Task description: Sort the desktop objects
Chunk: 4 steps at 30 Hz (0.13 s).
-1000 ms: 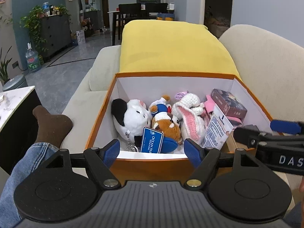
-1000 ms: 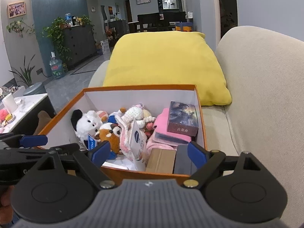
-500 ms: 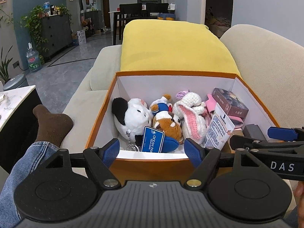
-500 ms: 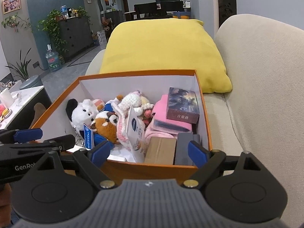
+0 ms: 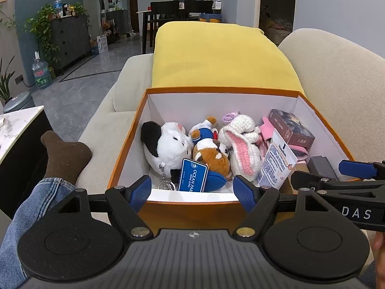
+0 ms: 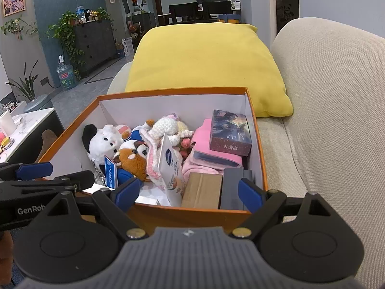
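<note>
Orange box (image 6: pixel 262 166) on the sofa (image 6: pixel 332 120) already packed with plush toys (image 5: pixel 168 144) and small cartons; both claws, left (image 5: pixel 192 187) and right (image 6: pixel 186 192), released and empty before it, suggesting sorting is nearly complete.

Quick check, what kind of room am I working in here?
Most likely a home living room: the orange box sits on a beige sofa against a yellow cushion, with a dining table and chairs further back.

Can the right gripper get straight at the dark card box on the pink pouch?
Probably yes. The right gripper is open and empty, and the card box lies on top of the pink pouch in the open orange box, nothing over it.
</note>
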Motion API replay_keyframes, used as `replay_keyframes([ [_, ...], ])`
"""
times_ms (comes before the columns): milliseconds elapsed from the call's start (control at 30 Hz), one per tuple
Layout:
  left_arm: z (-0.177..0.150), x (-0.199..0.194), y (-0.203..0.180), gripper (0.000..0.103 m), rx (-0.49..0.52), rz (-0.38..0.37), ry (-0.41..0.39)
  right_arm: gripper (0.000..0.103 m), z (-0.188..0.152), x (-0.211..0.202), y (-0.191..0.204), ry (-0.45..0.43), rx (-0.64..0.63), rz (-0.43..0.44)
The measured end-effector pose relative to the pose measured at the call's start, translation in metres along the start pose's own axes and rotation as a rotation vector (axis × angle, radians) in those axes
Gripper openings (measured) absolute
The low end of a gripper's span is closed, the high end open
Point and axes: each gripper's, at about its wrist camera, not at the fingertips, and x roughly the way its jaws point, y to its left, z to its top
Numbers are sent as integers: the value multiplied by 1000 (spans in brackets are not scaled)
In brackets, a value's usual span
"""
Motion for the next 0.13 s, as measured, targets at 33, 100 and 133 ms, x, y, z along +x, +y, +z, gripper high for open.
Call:
replay_keyframes([
  [33, 0, 0, -1, 88, 0, 0, 1, 90, 0, 0, 0, 0, 0, -1],
  [100, 1, 0, -1, 88, 0, 0, 1, 90, 0, 0, 0, 0, 0, 0],
  [133, 1, 0, -1, 88, 1, 0, 1, 90, 0, 0, 0, 0, 0, 0],
])
